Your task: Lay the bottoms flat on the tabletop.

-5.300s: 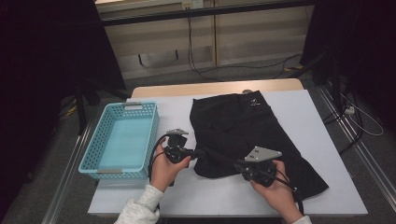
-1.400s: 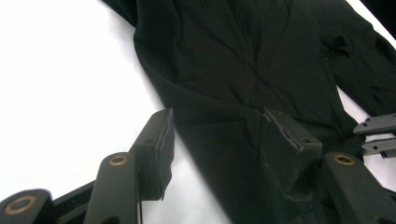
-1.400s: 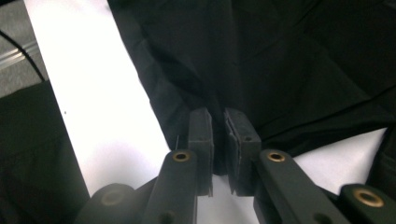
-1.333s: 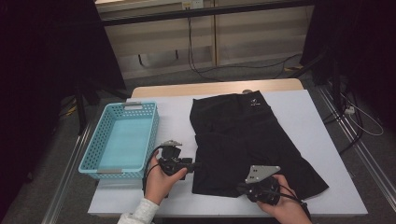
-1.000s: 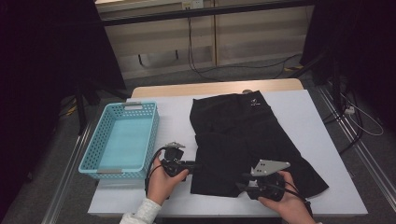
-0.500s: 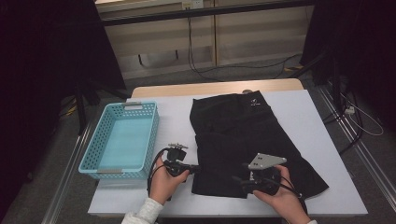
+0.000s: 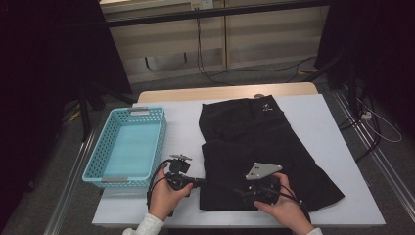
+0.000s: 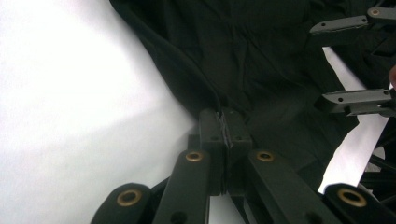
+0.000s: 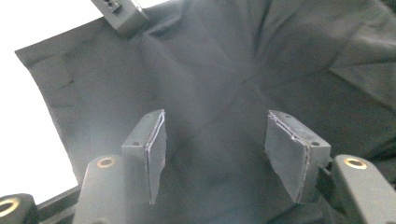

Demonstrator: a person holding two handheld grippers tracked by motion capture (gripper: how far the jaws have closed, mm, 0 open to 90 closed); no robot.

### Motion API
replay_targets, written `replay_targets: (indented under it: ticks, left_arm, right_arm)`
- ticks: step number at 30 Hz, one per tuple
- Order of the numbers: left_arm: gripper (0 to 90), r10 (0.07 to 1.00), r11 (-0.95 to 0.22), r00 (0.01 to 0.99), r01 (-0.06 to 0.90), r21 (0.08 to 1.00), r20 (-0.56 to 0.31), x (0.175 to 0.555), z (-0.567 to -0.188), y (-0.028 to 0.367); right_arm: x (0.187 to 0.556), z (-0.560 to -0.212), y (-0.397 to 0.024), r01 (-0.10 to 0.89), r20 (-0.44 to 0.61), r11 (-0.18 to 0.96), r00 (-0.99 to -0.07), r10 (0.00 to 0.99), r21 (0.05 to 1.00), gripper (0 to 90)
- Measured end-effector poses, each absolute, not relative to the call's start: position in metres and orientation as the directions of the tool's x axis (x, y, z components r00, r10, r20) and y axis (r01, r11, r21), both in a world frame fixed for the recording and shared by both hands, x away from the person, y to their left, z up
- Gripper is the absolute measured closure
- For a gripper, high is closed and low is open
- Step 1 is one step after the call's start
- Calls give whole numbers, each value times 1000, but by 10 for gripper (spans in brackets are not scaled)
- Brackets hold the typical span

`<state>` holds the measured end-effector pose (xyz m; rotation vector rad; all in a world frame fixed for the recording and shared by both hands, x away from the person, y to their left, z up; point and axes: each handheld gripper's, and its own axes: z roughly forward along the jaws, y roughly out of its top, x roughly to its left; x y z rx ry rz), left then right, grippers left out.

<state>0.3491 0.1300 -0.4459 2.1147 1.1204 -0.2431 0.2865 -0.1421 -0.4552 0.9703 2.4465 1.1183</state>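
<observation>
On the table (image 7: 337, 147), the left gripper (image 8: 223, 122) pinches the black garment's (image 7: 259, 147) edge, while the right gripper (image 9: 217, 149) hovers above it, jaws wide apart.

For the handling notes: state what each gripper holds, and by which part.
The left gripper is shut on the left side edge of the black garment, near its bottom corner. The right gripper holds nothing; its jaws stand open over the cloth.

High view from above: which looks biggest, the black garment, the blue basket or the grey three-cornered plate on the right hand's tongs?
1. black garment, the largest spread on the table.
2. blue basket, clearly smaller.
3. grey three-cornered plate, by far the smallest, even though it sits nearest the camera.
</observation>
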Motion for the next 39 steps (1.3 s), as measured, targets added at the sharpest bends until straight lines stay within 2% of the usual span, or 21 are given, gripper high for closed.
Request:
replay_targets:
  ticks: [9,11,13,14,20,21,30,36,39]
  left_arm:
    - [892,639,-364,603,783,504,-477,350,-446,129]
    - [867,638,-359,606,780,513,-475,352,-447,129]
    - [847,639,-349,602,782,517,-479,353,-447,129]
    - [829,640,-348,605,778,524,-474,354,-446,130]
    - [559,681,-275,588,758,591,-437,365,-444,138]
    - [563,682,-272,588,756,595,-434,367,-445,139]
    - [516,713,-256,581,736,626,-391,383,-455,133]
    - [580,691,-257,597,730,634,-407,386,-458,127]
    - [659,676,-265,602,736,622,-424,385,-460,122]
  right_arm:
    - [282,-462,-128,436,13,529,-780,626,728,417]
    - [281,-461,-128,439,17,526,-779,627,728,486]
    - [279,-460,-128,432,21,534,-791,612,727,629]
    - [278,-460,-128,434,23,533,-790,613,726,645]
    - [276,-459,-126,433,28,540,-798,602,722,868]
    - [276,-459,-126,438,34,538,-797,603,721,881]
    - [269,-456,-132,452,72,547,-812,579,705,893]
    - [267,-456,-134,453,103,546,-827,553,705,893]
    - [266,-456,-133,450,107,550,-833,543,703,894]
